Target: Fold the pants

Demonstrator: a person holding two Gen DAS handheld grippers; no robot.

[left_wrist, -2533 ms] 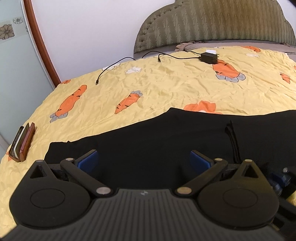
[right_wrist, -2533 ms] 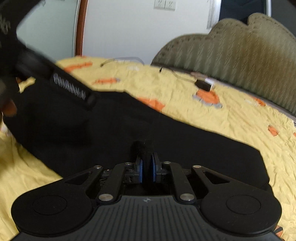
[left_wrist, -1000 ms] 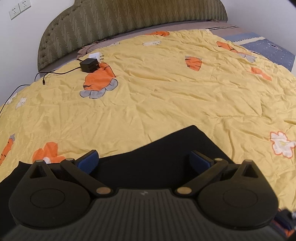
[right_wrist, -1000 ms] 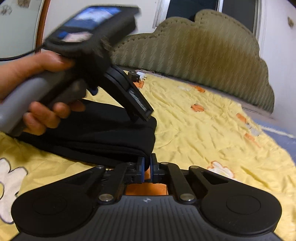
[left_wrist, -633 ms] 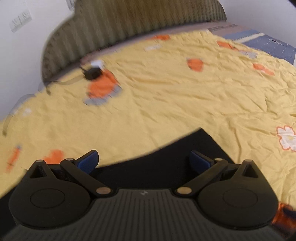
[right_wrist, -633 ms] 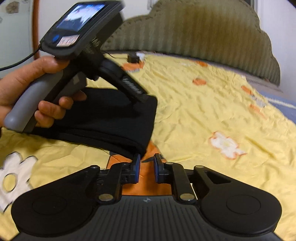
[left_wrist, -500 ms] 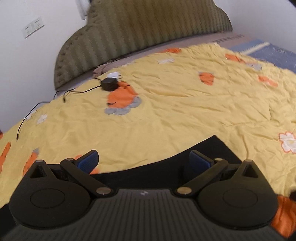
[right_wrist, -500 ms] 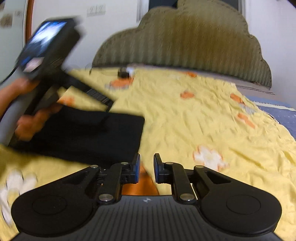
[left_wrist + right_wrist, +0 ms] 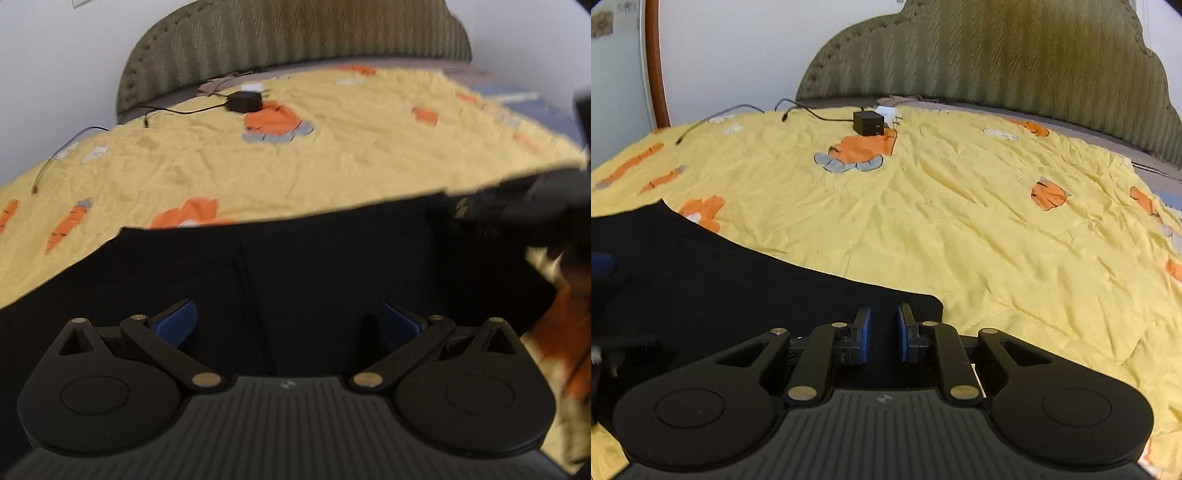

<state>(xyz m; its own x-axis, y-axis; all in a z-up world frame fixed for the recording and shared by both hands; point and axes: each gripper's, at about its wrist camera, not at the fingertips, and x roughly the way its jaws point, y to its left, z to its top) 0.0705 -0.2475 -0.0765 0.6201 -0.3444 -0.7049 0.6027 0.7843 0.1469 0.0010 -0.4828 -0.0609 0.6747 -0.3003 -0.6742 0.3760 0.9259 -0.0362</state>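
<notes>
Black fabric fills the near ground under both our tools: the pants (image 9: 314,266) lie flat on the yellow carrot-print bedspread (image 9: 960,229). Our left gripper (image 9: 286,323) hangs over them with its blue pads spread wide, nothing between them. Our right gripper (image 9: 884,334) sits at the cloth's rounded corner, its jaws having just been opening to a narrow gap with no cloth pinched in it. Farther off, a black charger block (image 9: 868,123) and its cable (image 9: 809,110) rest near the green upholstered headboard (image 9: 997,55). We judge the risk to be a shallow bite: closing on one layer only would peel the fold apart, and dragging could bunch the spread beneath.
</notes>
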